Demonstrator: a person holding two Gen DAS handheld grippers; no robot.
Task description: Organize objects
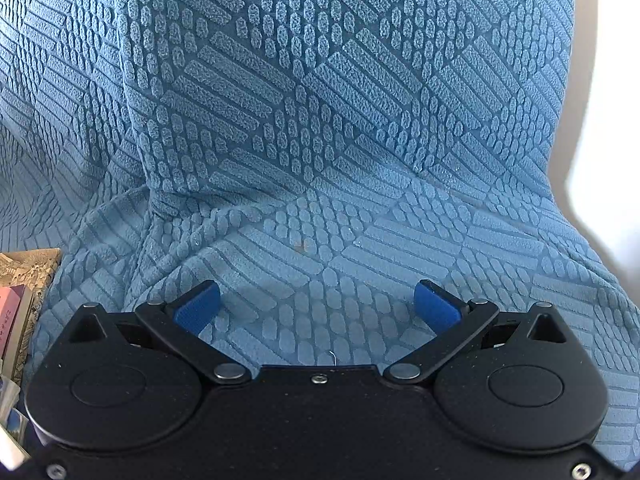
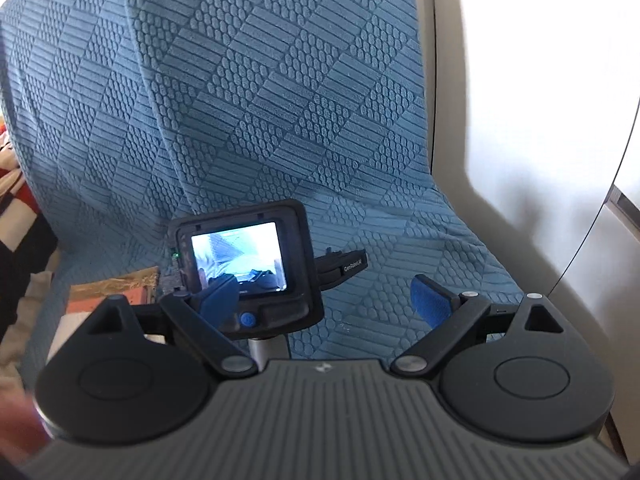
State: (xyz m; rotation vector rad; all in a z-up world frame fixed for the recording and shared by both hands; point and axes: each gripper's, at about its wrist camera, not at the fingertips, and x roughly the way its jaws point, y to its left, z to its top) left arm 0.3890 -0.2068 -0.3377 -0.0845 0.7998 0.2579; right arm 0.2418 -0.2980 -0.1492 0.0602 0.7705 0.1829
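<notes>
Two open grippers (image 1: 317, 306) (image 2: 326, 300), books (image 1: 16, 304) flat.

A blue textured cover (image 1: 320, 120) drapes the seat (bright white wall (image 2: 520, 80) beside).

Two claws are shown, the left claw (image 1: 317, 306) and the right claw (image 2: 326, 300), each with two blue pads spread apart and nothing between them. One blue textured cover (image 1: 320, 120) is spread ahead of both. One stack of books (image 1: 22, 292) is seen left of the left claw; the number of books cannot be counted. One lit screen (image 2: 240, 254) is mounted ahead of the right claw.
</notes>
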